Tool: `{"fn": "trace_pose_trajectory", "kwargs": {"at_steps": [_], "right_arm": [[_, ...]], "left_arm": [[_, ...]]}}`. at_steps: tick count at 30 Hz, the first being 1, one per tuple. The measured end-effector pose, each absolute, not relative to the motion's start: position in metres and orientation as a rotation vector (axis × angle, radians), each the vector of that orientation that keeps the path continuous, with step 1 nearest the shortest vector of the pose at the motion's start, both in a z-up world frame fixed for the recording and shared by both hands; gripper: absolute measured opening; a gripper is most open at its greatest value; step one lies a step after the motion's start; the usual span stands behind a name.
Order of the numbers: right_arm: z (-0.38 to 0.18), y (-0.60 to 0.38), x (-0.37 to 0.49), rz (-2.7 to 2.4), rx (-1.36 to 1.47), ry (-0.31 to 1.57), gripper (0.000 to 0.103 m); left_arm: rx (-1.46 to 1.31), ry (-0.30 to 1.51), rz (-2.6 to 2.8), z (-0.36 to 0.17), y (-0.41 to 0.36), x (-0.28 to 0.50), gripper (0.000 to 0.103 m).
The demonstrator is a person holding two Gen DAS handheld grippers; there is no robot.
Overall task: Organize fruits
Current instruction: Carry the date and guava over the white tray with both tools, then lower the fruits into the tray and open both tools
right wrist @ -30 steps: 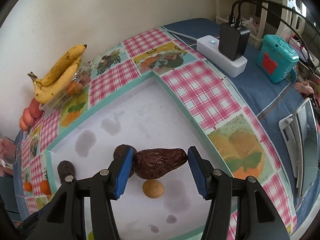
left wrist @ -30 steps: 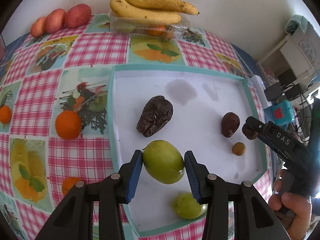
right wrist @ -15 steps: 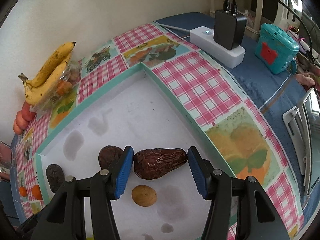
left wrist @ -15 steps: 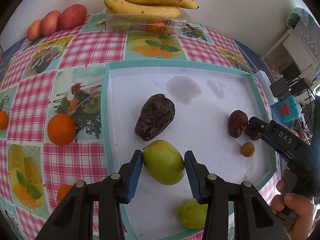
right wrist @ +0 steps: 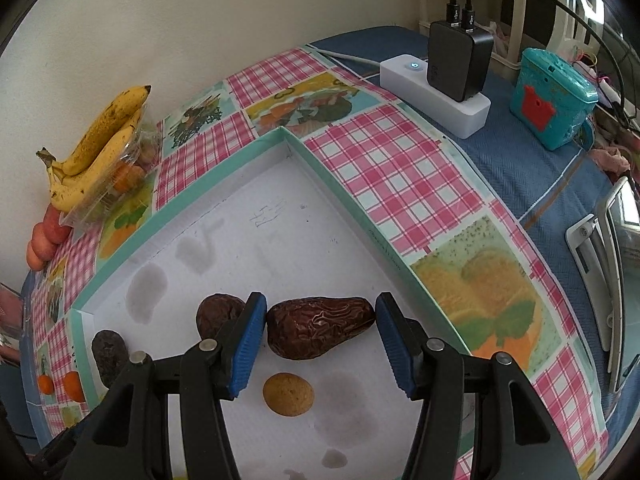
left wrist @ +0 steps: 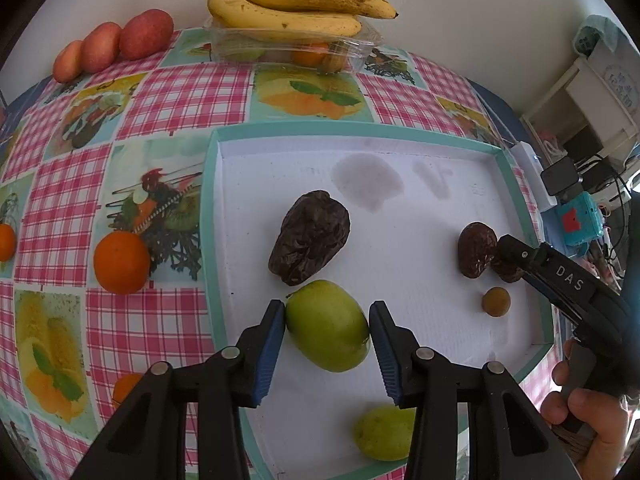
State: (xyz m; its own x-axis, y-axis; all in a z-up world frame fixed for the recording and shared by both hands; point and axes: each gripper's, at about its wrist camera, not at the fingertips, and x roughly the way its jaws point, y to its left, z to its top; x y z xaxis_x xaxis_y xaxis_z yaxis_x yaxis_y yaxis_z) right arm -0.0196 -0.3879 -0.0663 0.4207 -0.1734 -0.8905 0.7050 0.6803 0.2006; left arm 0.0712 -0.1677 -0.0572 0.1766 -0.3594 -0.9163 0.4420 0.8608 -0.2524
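Observation:
A white tray with a teal rim (left wrist: 212, 216) lies on the chequered tablecloth. My left gripper (left wrist: 327, 322) is shut on a green fruit (left wrist: 326, 326) and holds it over the tray's near left part, close to a big wrinkled dark fruit (left wrist: 310, 236). My right gripper (right wrist: 320, 330) is shut on a brown date (right wrist: 318, 332), just above the tray floor near its right side. A second date (right wrist: 214, 314) and a small tan round fruit (right wrist: 288, 394) lie beside it. Another green fruit (left wrist: 384, 432) lies at the tray's near edge.
Bananas (left wrist: 288, 8) sit on a clear punnet at the wall, with red fruits (left wrist: 116, 42) to their left. Oranges (left wrist: 120, 258) lie on the cloth left of the tray. A white power strip with a black charger (right wrist: 448, 76) and a teal box (right wrist: 554, 98) stand to the right.
My left gripper has carried the green fruit forward, toward the big dark fruit. My right gripper has moved a little with the date, still held over the tray.

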Motion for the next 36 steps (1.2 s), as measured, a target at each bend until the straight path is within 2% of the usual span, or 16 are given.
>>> {"fn": "trace_pose_trajectory", "kwargs": {"at_steps": [9, 13, 26, 36], "right_arm": [[-0.066, -0.386, -0.015, -0.586, 0.586, 1.009, 0.059], [-0.063, -0.385, -0.014, -0.586, 0.569, 1.004, 0.066], [-0.044, -0.380, -0.013, -0.582, 0.507, 0.996, 0.069], [-0.024, -0.375, -0.015, -0.579, 0.479, 0.984, 0.069]], "left_arm": [[0.099, 1.265, -0.564, -0.055, -0.169, 0.071, 0.049], [0.094, 1.263, -0.568, -0.054, -0.168, 0.071, 0.050], [0.106, 1.215, -0.570, -0.036, -0.167, 0.069, 0.062], [0.094, 1.170, -0.568, -0.020, -0.162, 0.070, 0.064]]}}
